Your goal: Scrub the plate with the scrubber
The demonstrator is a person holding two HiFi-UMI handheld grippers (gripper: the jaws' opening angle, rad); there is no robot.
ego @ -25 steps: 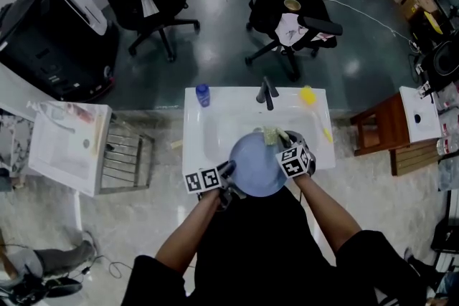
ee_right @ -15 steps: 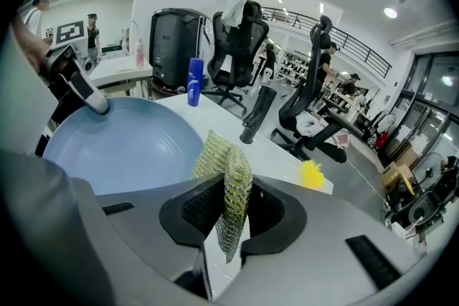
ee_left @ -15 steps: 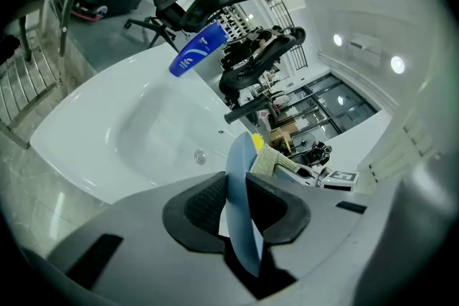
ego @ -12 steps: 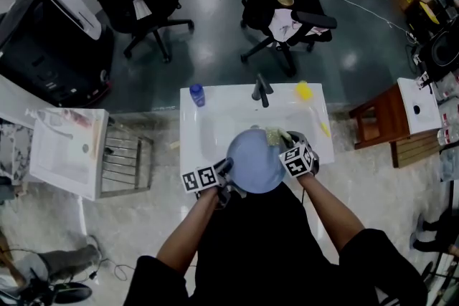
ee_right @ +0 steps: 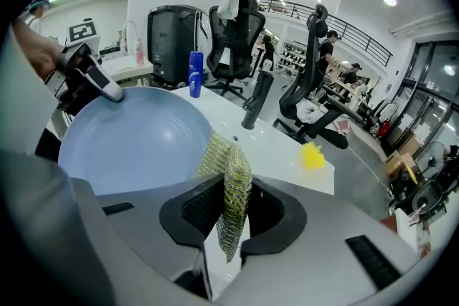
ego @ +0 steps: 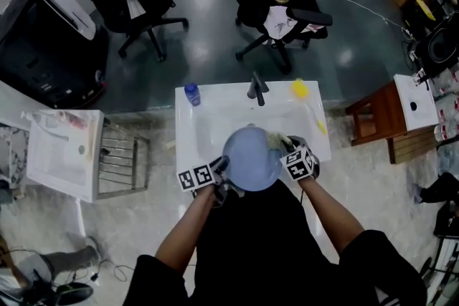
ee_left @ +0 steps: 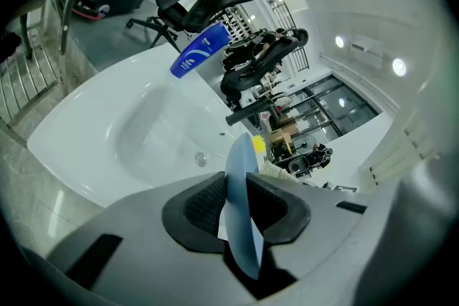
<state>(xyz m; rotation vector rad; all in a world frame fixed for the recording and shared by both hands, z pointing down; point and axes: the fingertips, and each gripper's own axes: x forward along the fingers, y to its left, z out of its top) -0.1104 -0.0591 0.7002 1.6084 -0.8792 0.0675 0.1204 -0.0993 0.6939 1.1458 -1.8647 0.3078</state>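
Overall: a person stands at a white sink (ego: pixel 204 118) in the middle of the head view, with tongs in each hand.
Plate (ego: pixel 249 158): pale blue and round, held over the lower half of the basin at the centre of the frame, its hollow face turned towards the right tongs.
Left tongs (ego: pixel 224 168): at the plate's lower left edge, jaws clamped on the rim, which stands edge-on between the dark pads in the left gripper view.
Right tongs (ego: pixel 284 145): at the plate's upper right edge, jaws closed on the scrubber.
Scrubber (ee_right: pixel 231 186): yellow-green mesh, pinched upright between the pads, its free end at the plate's right rim.
Tap (ego: pixel 256 88): dark, at the middle of the sink's top edge.
Bottle (ego: pixel 191 94): blue, at the sink's top left corner.
Yellow object (ego: pixel 299 88): at the sink's top right corner, too small to identify.
Chairs (ego: pixel 276 7): black office chairs on the grey floor across the upper frame.
Stool (ego: pixel 373 118): wooden, just right of the sink.
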